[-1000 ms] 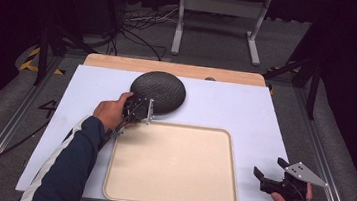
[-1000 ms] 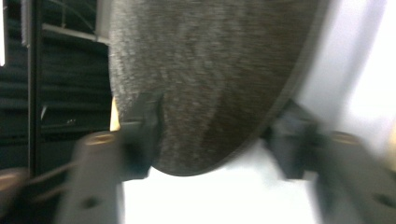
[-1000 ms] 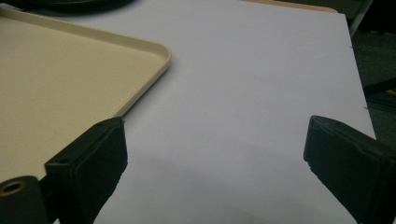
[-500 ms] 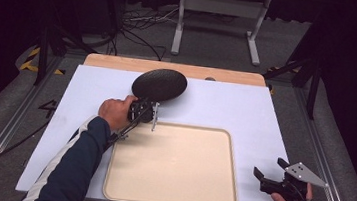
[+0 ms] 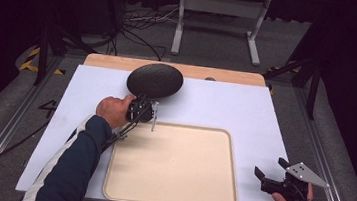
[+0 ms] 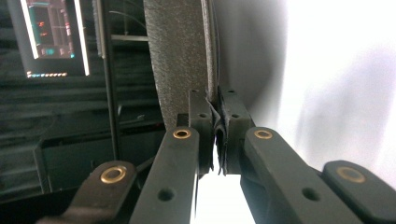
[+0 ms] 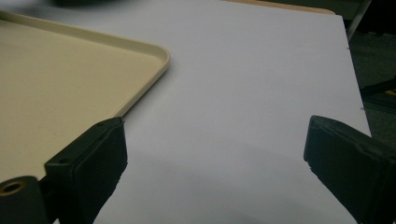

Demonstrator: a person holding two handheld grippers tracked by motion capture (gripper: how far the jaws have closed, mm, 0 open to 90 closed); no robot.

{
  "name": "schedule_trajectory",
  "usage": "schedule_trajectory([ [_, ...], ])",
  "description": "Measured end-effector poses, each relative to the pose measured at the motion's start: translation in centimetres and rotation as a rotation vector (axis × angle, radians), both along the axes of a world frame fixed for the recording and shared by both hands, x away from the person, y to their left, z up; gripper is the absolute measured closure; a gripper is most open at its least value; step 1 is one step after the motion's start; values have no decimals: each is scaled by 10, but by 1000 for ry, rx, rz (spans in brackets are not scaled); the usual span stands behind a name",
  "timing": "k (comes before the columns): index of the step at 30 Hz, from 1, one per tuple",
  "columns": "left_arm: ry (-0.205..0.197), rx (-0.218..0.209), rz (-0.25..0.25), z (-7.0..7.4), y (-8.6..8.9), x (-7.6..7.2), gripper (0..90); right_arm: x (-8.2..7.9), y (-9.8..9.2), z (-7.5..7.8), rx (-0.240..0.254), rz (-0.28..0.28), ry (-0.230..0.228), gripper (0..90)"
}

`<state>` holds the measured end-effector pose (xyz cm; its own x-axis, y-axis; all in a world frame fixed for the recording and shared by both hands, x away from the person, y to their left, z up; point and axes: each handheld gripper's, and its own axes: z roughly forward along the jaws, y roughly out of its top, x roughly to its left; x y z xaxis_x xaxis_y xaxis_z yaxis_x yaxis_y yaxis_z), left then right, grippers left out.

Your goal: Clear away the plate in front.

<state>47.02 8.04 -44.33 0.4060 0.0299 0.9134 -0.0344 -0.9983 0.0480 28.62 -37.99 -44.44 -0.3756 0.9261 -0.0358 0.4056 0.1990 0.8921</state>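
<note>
The dark round mat [image 5: 155,80] has risen off the table and tilted further on edge.

The left gripper [image 5: 141,109] pinches its rim above the white sheet [image 5: 226,108]; the beige tray [image 5: 174,165] sits bare, likely its destination. The right gripper [image 5: 273,179] waits, jaws spread.

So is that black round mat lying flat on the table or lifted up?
Lifted and tilted. The left claw pinches the black mat by its edge; in the left gripper view the mat stands edge-on, clear of the white table.

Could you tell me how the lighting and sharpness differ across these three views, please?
High view: dim room, evenly lit white table sheet. Left gripper view: the sheet blows out to white glare at right, while the dark disc stays sharp. Right gripper view: the near fingers look soft.
</note>
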Motion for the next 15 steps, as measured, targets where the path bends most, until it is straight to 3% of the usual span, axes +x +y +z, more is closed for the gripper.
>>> schedule_trajectory([
  [3, -15, 1, -13, 8, 2, -7, 861, 0, 0, 0, 2, -3, -1, 66],
  [6, -12, -43, -29, 19, 7, -23, 862, -1, 0, 1, 3, 0, -3, 66],
  [8, -17, -44, -37, 21, 8, -28, 860, 0, 0, 1, -2, 0, -4, 66],
  [12, -45, -34, -84, 31, 13, -58, 860, 0, 1, 1, 0, 1, -4, 67],
  [13, -48, -50, -97, 33, 15, -65, 862, -1, 1, 2, -3, 0, -4, 66],
  [15, -47, -53, -100, 34, 16, -72, 861, -1, 2, 3, -2, 2, -8, 66],
])
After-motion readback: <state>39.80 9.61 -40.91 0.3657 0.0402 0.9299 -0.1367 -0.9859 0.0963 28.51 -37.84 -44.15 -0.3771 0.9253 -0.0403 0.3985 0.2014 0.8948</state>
